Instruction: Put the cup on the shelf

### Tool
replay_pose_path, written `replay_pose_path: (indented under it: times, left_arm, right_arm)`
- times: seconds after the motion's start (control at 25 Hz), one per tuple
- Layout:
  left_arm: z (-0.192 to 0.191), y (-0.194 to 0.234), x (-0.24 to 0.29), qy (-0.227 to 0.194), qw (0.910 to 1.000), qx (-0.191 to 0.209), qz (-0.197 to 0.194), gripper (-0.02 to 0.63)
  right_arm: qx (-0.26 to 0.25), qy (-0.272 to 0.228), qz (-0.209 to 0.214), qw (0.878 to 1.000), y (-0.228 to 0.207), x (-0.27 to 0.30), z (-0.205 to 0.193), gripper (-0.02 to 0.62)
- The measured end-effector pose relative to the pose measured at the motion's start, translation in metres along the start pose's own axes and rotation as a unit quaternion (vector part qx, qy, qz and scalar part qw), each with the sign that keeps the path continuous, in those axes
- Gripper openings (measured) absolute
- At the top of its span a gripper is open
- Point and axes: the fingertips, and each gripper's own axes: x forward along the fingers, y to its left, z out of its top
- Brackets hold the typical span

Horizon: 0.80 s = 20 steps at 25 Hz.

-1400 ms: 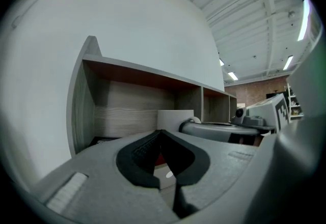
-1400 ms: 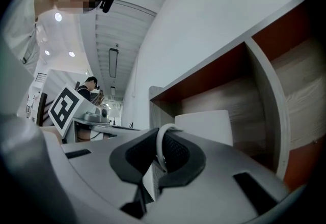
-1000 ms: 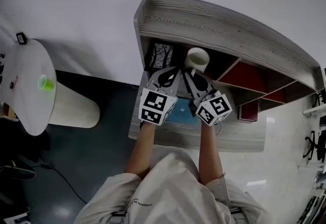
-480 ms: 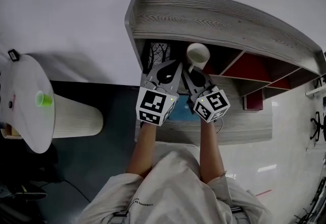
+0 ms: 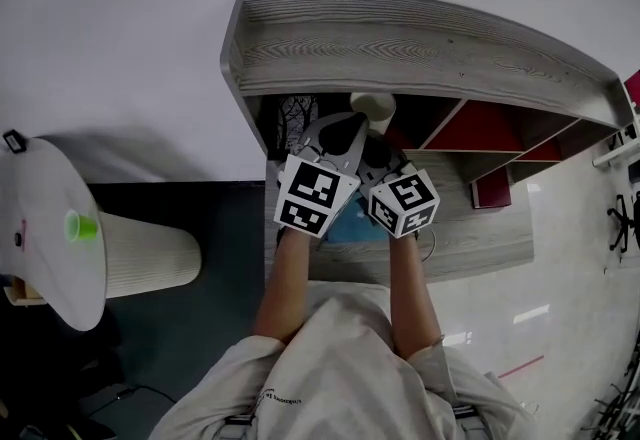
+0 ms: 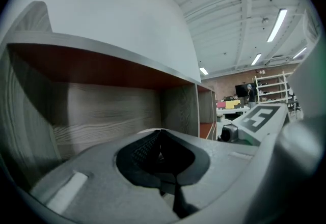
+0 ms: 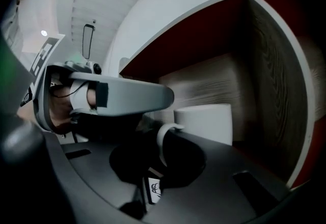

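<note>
Only the rim of the cup (image 5: 372, 105) shows from the head view, rest under the shelf (image 5: 420, 43); base looks hidden up close too.

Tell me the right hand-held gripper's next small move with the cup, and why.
Probably lower the white cup a touch onto the wooden shelf before opening. The right hand-held gripper is clamped on its handle with the cup already inside a compartment; whether its base rests there can't be told.
</note>
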Motion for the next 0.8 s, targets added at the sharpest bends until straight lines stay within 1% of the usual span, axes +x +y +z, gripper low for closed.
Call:
replay_pose_path:
  times: [0.12, 0.24, 0.4, 0.52, 0.6, 0.8]
  left_arm:
    - [-0.005, -0.001, 0.01, 0.029, 0.9994, 0.008, -0.017, 0.009]
    - [-0.006, 0.0, 0.013, 0.039, 0.9988, 0.002, -0.029, 0.009]
    - [-0.006, -0.003, 0.015, 0.045, 0.9984, 0.018, -0.027, 0.009]
    - [-0.006, -0.002, 0.015, 0.047, 0.9985, 0.02, -0.021, 0.009]
    - [-0.006, -0.002, 0.016, 0.048, 0.9984, 0.021, -0.019, 0.009]
    - [-0.005, 0.0, 0.019, 0.041, 0.9989, 0.018, -0.012, 0.009]
  right_arm:
    - [-0.001, 0.01, -0.004, 1.0, -0.001, 0.001, 0.0, 0.026]
    - [-0.006, 0.021, -0.005, 1.0, -0.001, 0.001, -0.001, 0.028]
    - [-0.005, 0.023, -0.021, 1.0, -0.004, -0.002, -0.001, 0.029]
    - [-0.001, 0.018, -0.035, 0.999, -0.008, -0.006, 0.0, 0.029]
    - [-0.001, 0.018, -0.04, 0.999, -0.011, -0.009, 0.0, 0.063]
    - [0.0, 0.014, -0.048, 0.999, -0.016, -0.017, 0.002, 0.074]
